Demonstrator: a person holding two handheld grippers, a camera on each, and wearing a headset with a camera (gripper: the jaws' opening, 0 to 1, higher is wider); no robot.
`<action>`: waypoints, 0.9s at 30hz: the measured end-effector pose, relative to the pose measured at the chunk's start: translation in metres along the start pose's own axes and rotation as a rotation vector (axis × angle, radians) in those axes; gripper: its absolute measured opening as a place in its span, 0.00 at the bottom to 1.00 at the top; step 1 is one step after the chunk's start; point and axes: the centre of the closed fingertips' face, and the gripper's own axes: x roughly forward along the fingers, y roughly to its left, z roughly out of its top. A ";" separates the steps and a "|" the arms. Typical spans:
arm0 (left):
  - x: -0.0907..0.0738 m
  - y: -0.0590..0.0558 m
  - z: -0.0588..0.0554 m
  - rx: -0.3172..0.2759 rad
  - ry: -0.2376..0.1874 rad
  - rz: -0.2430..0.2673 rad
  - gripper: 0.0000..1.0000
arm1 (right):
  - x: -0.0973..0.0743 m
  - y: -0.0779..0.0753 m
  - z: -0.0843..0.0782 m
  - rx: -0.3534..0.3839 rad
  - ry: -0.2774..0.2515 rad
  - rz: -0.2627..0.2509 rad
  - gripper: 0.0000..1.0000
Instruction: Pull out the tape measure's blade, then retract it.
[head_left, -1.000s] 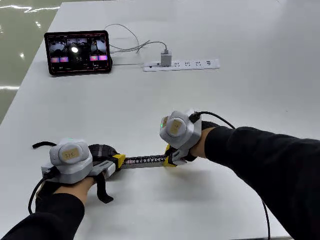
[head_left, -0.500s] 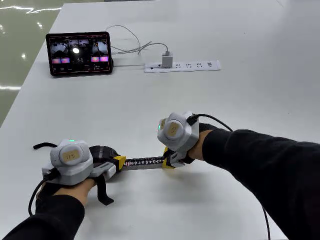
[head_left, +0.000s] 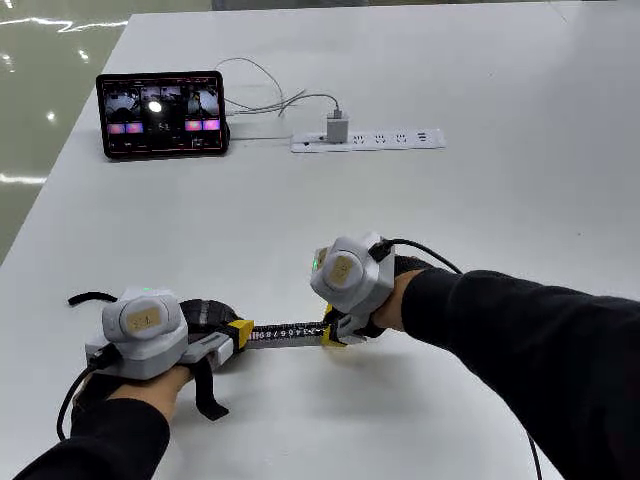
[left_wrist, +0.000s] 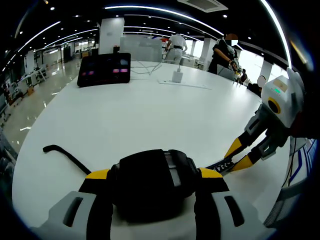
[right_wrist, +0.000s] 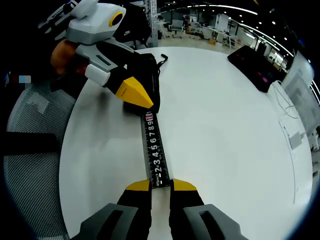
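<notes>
Jaws of the left gripper (left_wrist: 155, 174) clamp the tape measure's black case (left_wrist: 145, 192) down on the bench (head_left: 300, 220), anchoring it. Jaws of the right gripper (right_wrist: 161, 186) pinch the blade (right_wrist: 154, 150) at its tip, keeping a short numbered stretch taut between the two.

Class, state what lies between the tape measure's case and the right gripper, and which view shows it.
The blade, numbers up, runs from the case to the right gripper; the right gripper view shows it plainly.

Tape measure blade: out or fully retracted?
Partly out: numbered blade runs from the case in the left hand-held gripper to the right hand-held gripper pinching its tip.
</notes>
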 end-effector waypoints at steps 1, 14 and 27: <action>0.000 0.000 0.000 0.000 0.000 -0.001 0.61 | 0.000 0.000 0.000 0.002 0.000 0.001 0.08; -0.001 0.000 0.000 0.002 0.000 -0.004 0.61 | 0.002 0.002 0.005 -0.001 -0.007 -0.001 0.08; -0.001 0.000 0.000 0.002 0.004 -0.009 0.61 | 0.003 0.003 0.007 0.024 -0.012 0.005 0.08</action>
